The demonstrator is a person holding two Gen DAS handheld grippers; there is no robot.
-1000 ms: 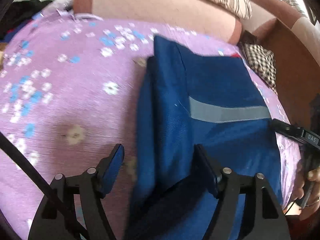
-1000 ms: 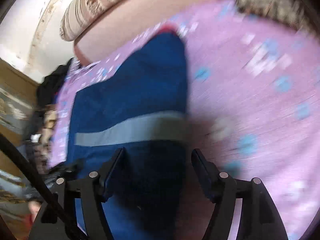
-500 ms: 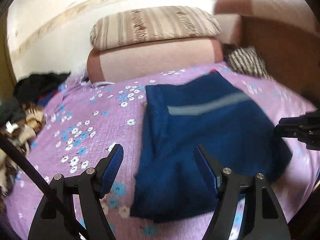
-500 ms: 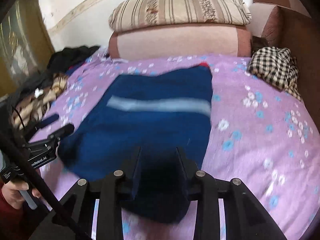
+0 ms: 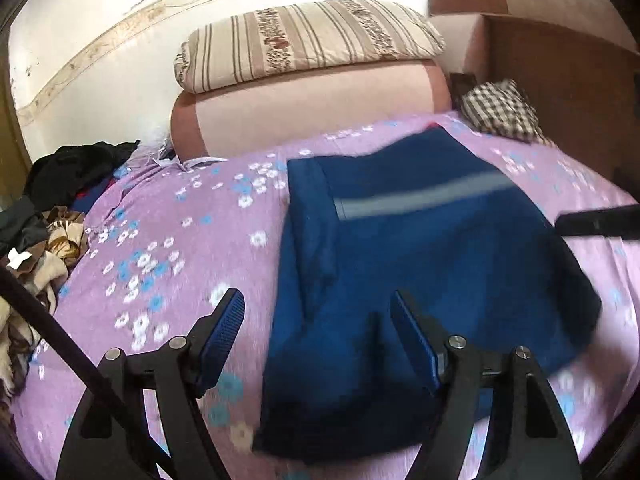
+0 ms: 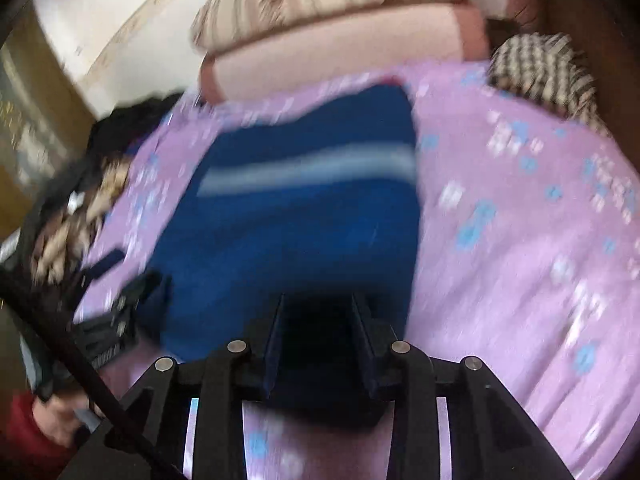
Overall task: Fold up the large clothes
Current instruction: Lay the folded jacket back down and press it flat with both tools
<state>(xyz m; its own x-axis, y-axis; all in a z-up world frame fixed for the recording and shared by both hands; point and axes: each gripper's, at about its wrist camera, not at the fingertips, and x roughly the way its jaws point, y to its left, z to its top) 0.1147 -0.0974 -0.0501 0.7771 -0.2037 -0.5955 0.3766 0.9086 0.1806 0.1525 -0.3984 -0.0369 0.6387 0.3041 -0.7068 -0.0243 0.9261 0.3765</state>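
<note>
The dark blue garment with a pale grey stripe across it (image 5: 420, 248) lies folded on the bed, on the lilac bedspread printed with small blue and white flowers (image 5: 168, 248). Its near edge reaches down between my two tools.

My right tongs (image 6: 316, 344) are narrow and pinch the near edge of the blue cloth; they closed down on it moments ago, and dark fabric fills the gap between the pads. My left tongs (image 5: 316, 340) stand wide, having just opened a little further. The garment's left edge lies between and beneath the fingers, but the pads do not press on it.

To the left of the garment the bedspread is bare up to the bed's edge, where a heap of black and brown clothes (image 5: 44, 216) lies. To the right there is a bare strip too, ending at a black-and-white checked cloth (image 5: 500, 110) by the brown wooden side panel (image 5: 560, 92). Beyond the garment a pink bolster (image 5: 312, 108) carries a striped beige cushion (image 5: 308, 42) against the white wall.
</note>
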